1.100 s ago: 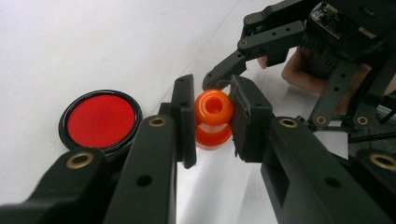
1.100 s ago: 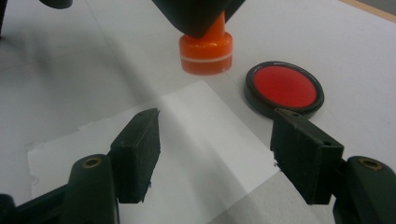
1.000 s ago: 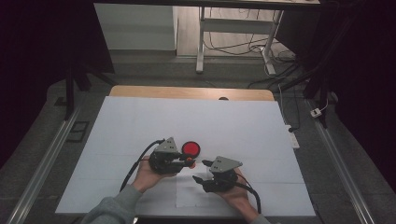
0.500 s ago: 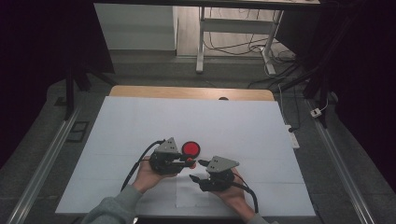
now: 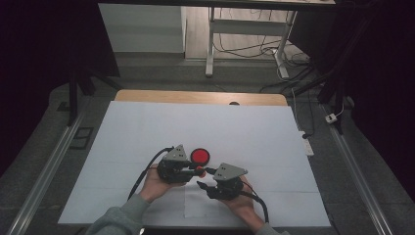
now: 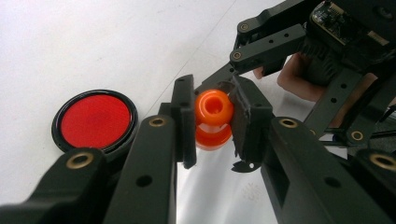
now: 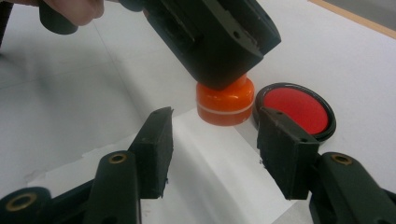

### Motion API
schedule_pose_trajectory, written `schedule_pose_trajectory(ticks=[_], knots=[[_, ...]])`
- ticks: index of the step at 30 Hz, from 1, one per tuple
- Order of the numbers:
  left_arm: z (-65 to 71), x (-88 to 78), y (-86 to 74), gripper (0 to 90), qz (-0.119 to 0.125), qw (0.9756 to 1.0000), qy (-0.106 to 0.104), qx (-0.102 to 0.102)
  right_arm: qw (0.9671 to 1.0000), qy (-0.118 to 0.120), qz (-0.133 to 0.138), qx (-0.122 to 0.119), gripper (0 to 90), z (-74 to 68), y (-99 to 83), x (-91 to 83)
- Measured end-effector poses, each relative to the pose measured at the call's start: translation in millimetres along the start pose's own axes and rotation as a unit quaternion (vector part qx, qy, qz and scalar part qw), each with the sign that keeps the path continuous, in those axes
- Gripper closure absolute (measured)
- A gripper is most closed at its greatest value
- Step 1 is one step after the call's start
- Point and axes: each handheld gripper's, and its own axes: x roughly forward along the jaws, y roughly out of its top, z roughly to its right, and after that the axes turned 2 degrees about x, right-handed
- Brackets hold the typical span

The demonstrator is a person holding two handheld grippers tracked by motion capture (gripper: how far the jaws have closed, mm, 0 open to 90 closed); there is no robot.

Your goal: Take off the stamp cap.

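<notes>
A small orange plastic piece (image 6: pixel 214 109), shaped like a spool with a hole in its top, stands on the white sheet. My left gripper (image 5: pixel 198 170) is shut on its upper part. A red disc with a black rim (image 5: pixel 199 156) lies flat just beyond it. My right gripper (image 7: pixel 215 149) faces the orange piece (image 7: pixel 224 107) from the near side. Its jaws have just been closing but still stand apart, and the piece lies ahead of the fingertips (image 7: pixel 156 140), untouched by the pads. The red disc (image 7: pixel 294 109) lies behind its right jaw.
A white sheet (image 5: pixel 147 132) covers the tabletop, and a strip of bare wood (image 5: pixel 195 97) shows at the far edge. Both hands rest near the front middle. Cables trail from each gripper toward the person. Metal rails (image 5: pixel 44 171) run along both sides of the table.
The right gripper's jaws stand narrower than before and have edged slightly toward the orange piece. The left gripper and the red disc have not moved.
</notes>
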Motion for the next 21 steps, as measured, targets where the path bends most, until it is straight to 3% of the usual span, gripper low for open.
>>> schedule_pose_trajectory(ticks=[21], knots=[[0.9, 0.8, 0.1, 72.2, -0.001, 1.0, -0.002, 0.001, 1.0, 0.002, -0.003, 0.005, 56.7, -0.1, 2.4, 3.8]])
